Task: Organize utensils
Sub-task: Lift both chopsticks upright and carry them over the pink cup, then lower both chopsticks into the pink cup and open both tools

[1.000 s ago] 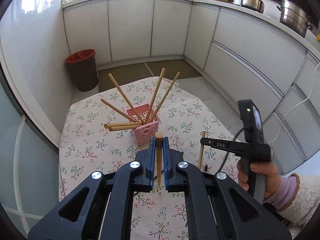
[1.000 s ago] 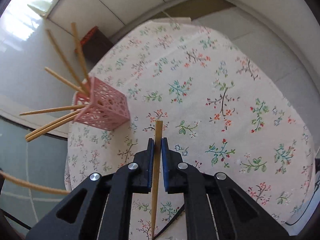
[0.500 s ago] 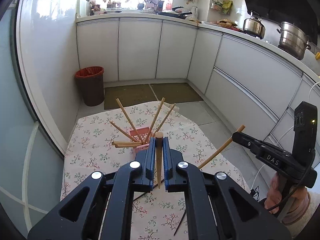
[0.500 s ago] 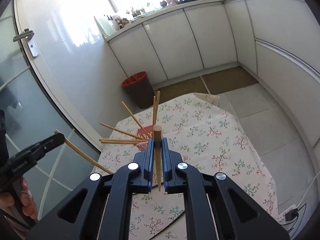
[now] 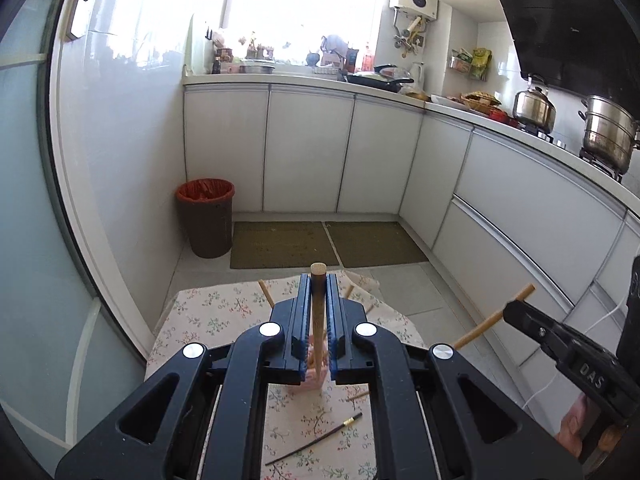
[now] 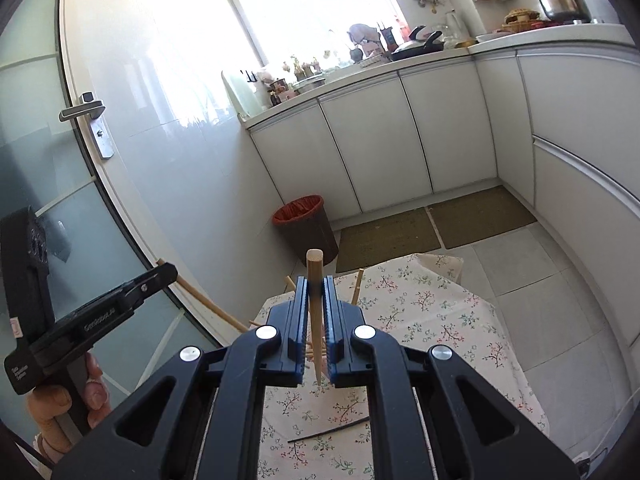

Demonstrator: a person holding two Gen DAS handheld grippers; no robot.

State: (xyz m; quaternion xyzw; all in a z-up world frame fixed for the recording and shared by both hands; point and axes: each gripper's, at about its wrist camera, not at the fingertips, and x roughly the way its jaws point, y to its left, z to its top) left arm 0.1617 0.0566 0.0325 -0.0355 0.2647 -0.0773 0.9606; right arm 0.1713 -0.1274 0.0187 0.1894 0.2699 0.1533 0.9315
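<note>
Right now I am holding both grippers high above the table (image 5: pixel 192 320), each one carrying a chopstick. Starting on the left, the left gripper (image 5: pixel 318 320) is clenched on a wooden chopstick (image 5: pixel 319 312) that is standing nearly upright between the blue pads, thick end up. The pink holder (image 5: pixel 310 380) is sitting directly below and slightly ahead of that tip, mostly hidden behind the jaws. Moving right, the right gripper (image 6: pixel 316 320) is pinching its own chopstick (image 6: pixel 315 308), leaning a little, point down. From here the holder is lying down and to the left, so I am judging the left hand nearer. A thin dark chopstick (image 5: pixel 314 442) is lying flat on the cloth.
</note>
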